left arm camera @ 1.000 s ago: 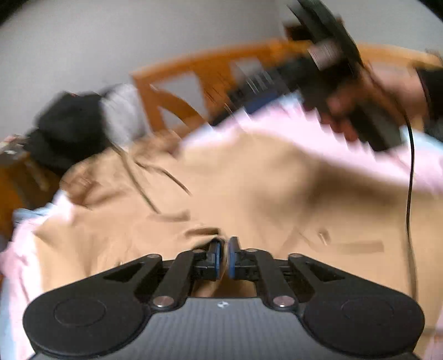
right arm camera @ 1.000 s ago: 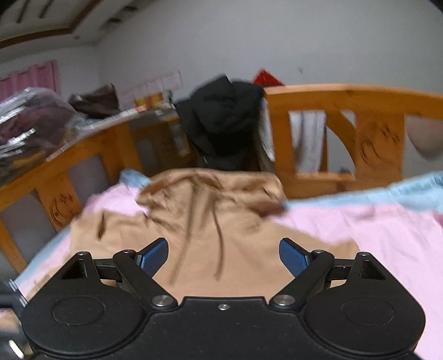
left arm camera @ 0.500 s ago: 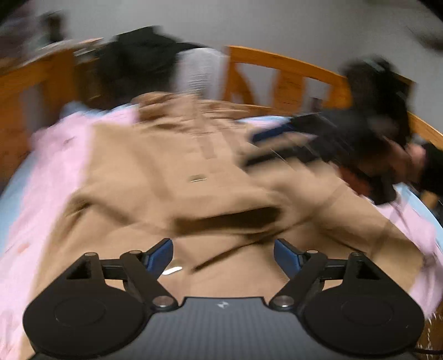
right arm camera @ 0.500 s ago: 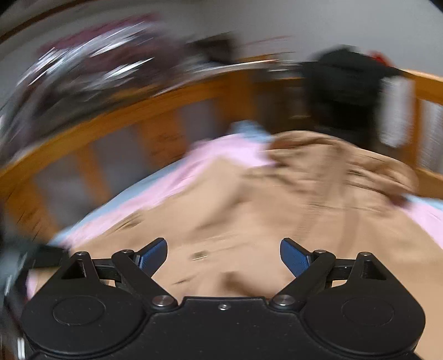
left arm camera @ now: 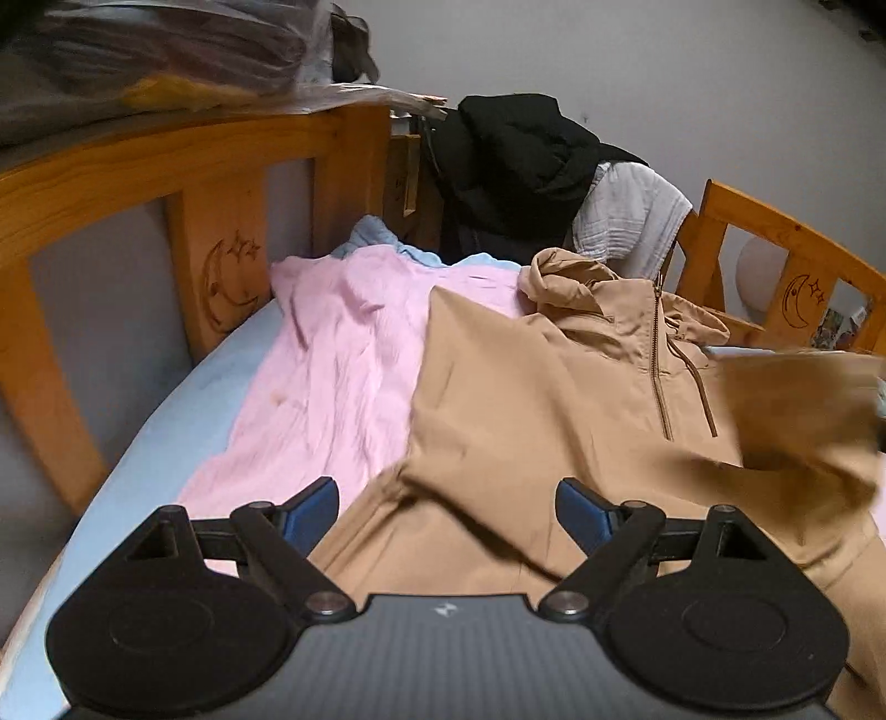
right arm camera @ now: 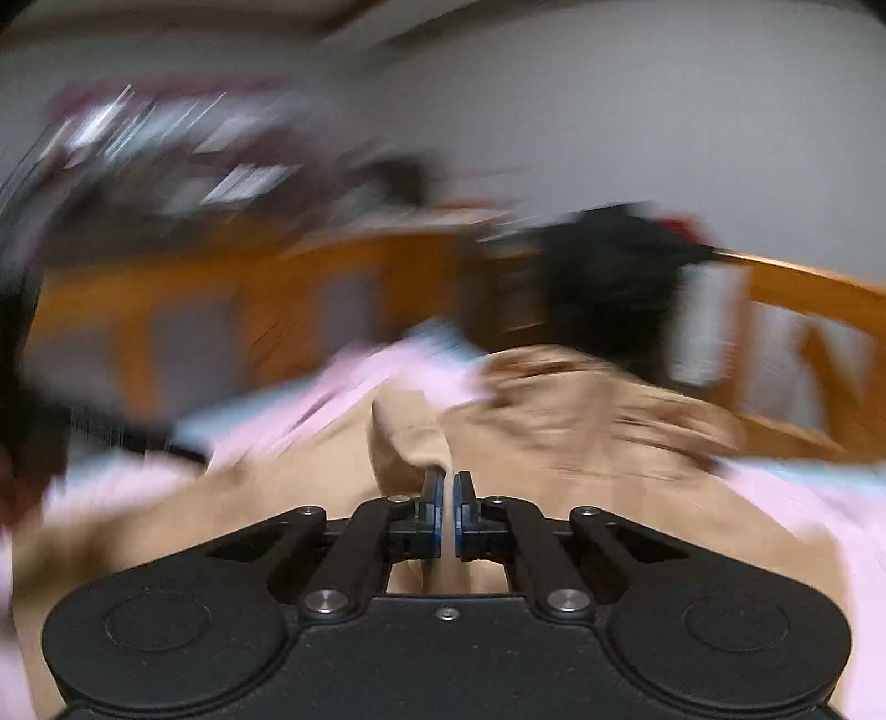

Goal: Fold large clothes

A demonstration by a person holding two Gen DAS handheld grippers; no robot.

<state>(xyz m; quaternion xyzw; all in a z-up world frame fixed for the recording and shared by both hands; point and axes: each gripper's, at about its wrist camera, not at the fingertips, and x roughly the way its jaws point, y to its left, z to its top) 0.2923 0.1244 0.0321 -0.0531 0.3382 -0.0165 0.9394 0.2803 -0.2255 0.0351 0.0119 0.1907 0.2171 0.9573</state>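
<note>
A tan zip-neck hoodie (left arm camera: 526,399) lies front up on a pink sheet (left arm camera: 343,360), its hood toward the headboard. My left gripper (left arm camera: 446,507) hovers over the hoodie's lower left part. Its jaws are opening wide, the cloth lies below them, and the pads press on nothing. At the right edge a blurred tan flap (left arm camera: 803,399) of the hoodie is raised off the bed. In the blurred right wrist view my right gripper (right arm camera: 447,487) is shut on a pinched fold (right arm camera: 410,437) of the hoodie (right arm camera: 581,421).
A wooden bed rail (left arm camera: 166,166) runs along the left and a headboard (left arm camera: 775,249) stands behind. A black garment (left arm camera: 515,160) and a white cloth (left arm camera: 631,216) hang over the corner. Bagged items (left arm camera: 166,50) sit above the rail. Blue mattress (left arm camera: 166,443) shows at the left.
My left gripper went from shut to wide open and swung over to the hoodie's left side. My right gripper went from open to shut on a fold of the hoodie.
</note>
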